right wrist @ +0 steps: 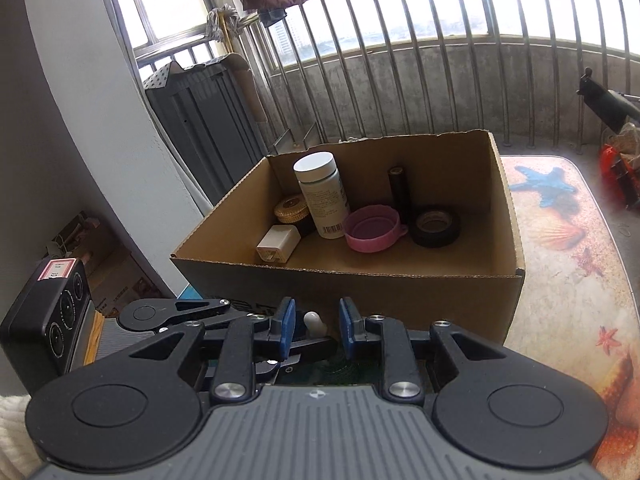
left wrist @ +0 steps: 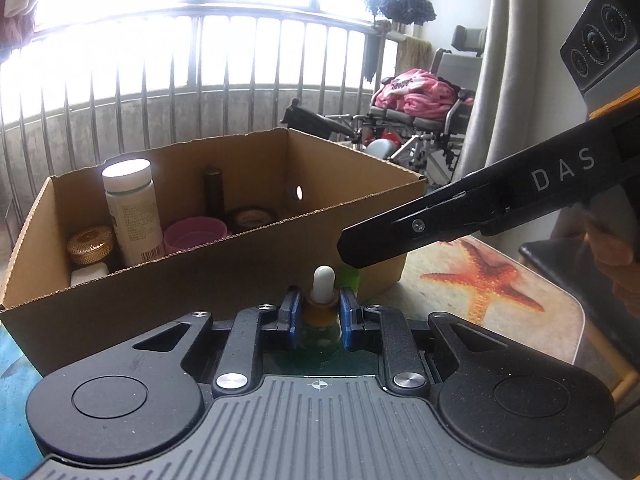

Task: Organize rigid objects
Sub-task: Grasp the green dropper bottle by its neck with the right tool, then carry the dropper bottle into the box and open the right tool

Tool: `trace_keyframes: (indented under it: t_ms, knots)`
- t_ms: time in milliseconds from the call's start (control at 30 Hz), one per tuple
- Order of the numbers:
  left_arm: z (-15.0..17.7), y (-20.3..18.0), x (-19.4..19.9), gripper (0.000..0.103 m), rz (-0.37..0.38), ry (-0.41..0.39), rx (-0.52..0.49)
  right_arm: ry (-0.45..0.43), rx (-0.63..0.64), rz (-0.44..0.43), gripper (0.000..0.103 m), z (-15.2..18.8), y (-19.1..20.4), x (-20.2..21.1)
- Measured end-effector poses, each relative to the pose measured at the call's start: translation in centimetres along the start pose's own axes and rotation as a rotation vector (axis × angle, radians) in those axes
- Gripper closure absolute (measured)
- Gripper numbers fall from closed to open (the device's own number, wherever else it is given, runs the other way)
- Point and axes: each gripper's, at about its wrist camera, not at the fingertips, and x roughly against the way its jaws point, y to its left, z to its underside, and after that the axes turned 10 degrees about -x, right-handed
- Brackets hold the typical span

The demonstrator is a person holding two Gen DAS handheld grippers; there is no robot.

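Before the cardboard box point(left wrist: 224, 280), left gripper point(left wrist: 319, 316) clamping dropper bottle point(left wrist: 323, 286) — right gripper point(right wrist: 317, 326) parted.

A matt corrugated cardboard box point(right wrist: 360, 284) holds a glossy white plastic bottle point(right wrist: 322, 198), a pink plastic lid point(right wrist: 370, 228), a knurled gold metal cap point(right wrist: 292, 209) and black tape point(right wrist: 436, 225); the railing point(right wrist: 400, 60) is polished metal.

We read the white letters "DAS" on the black arm of the right gripper point(left wrist: 432, 220), reaching in from three o'clock. The white bottle point(right wrist: 322, 196) in the cardboard box point(right wrist: 360, 280) carries a barcode and fine print that we cannot make out.
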Motion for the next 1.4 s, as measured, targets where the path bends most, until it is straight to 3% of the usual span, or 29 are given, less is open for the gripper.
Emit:
trace_keyframes:
  t_ms: [233, 333, 367, 467, 733, 800, 967, 1267, 1400]
  knots:
    - [1.1, 0.9, 1.3, 0.083, 0.001, -0.005, 0.038, 0.014, 0.002, -0.057, 0.075, 0.9, 1.1, -0.7]
    - [1.4, 0.8, 1.3, 0.076, -0.011, -0.003, 0.018, 0.047, 0.005, -0.052, 0.074, 1.2, 1.4, -1.4]
    - [1.5, 0.5, 1.0, 0.07, -0.014, 0.012, -0.015, 0.054, 0.019, -0.04, 0.071, 1.3, 1.5, -1.5]
    - [2.2, -0.3, 0.4, 0.068, -0.018, 0.019, -0.067, 0.018, 0.078, 0.004, 0.05, 1.7, 2.1, -1.5]
    - [3.6, 0.2, -1.0, 0.072, 0.005, 0.05, -0.021, 0.076, 0.063, 0.045, 0.052, 2.8, 1.5, -4.3]
    - [3.5, 0.0, -0.8, 0.072, -0.004, 0.056, -0.029, 0.08, 0.032, 0.041, 0.071, 3.2, 0.9, -4.9]
    - [2.8, 0.0, 0.4, 0.073, 0.02, 0.061, -0.043, 0.07, 0.033, 0.027, 0.071, 3.3, 1.3, -4.3]
    - [-3.4, 1.4, 6.2, 0.073, 0.004, -0.028, -0.101, -0.058, 0.073, -0.05, 0.071, -0.5, 5.5, 1.6]
    - [-7.2, 4.9, 5.2, 0.072, 0.003, 0.003, -0.151, -0.09, 0.119, -0.06, 0.071, -4.5, 7.2, 1.0]
